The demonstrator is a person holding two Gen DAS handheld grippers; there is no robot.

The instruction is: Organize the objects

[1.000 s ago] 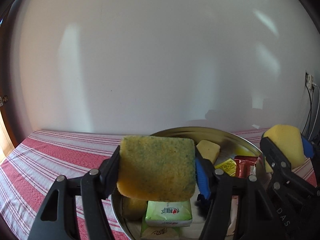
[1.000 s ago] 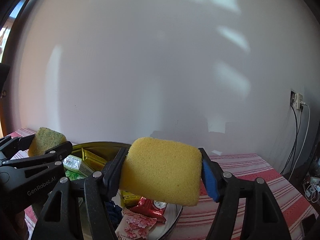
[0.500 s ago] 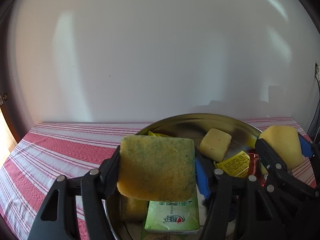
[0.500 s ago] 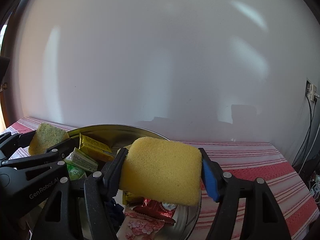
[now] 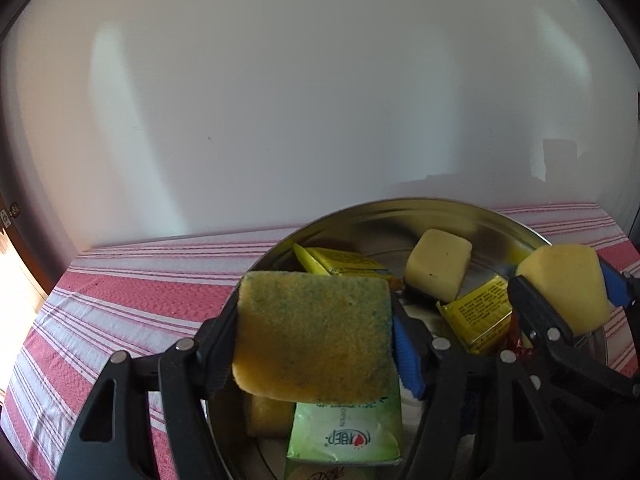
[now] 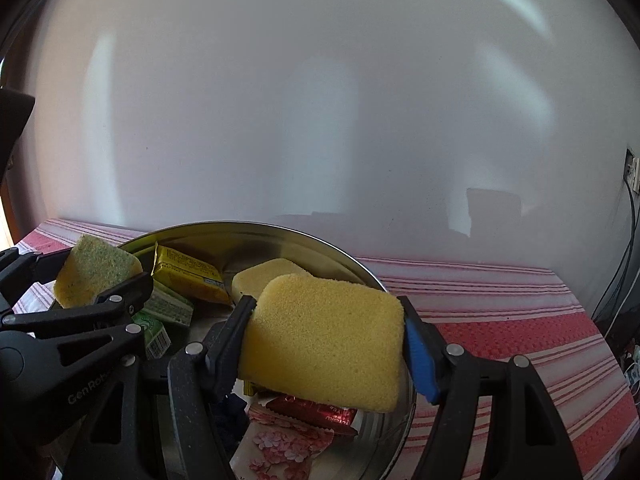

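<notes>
Steel shines on the round metal bowl [image 5: 420, 210], which stands on a red and white striped cloth [image 5: 132, 300] against a white wall [image 5: 300, 80]. I use this bowl as the landmark and go from left to right.

Over the left rim of the bowl hangs the left gripper [image 5: 316, 328]. Its jaws are closed on a green-speckled sponge [image 5: 314, 326], which is held above the bowl and does not touch the things inside. Under this sponge, in the near part of the bowl, lies a green tissue pack [image 5: 348, 432], and just beside it on the left a yellow piece that I cannot identify. In the far part of the bowl lies a yellow packet [image 5: 340, 260]. To the right of it, toward the middle, rests a pale yellow sponge block [image 5: 438, 268], tilted, and a second yellow packet [image 5: 478, 320] lies just beside that block, nearer to the camera.

Over the right side of the bowl hangs the right gripper [image 6: 326, 340]. Its jaws grip a plain yellow sponge [image 6: 326, 340], also held in the air above the contents. Under this sponge lie a red wrapper [image 6: 316, 414] and a pink flowered packet [image 6: 280, 444]. To the right of the bowl, at the far edge of the wall, are a socket and cables [image 6: 632, 176].
</notes>
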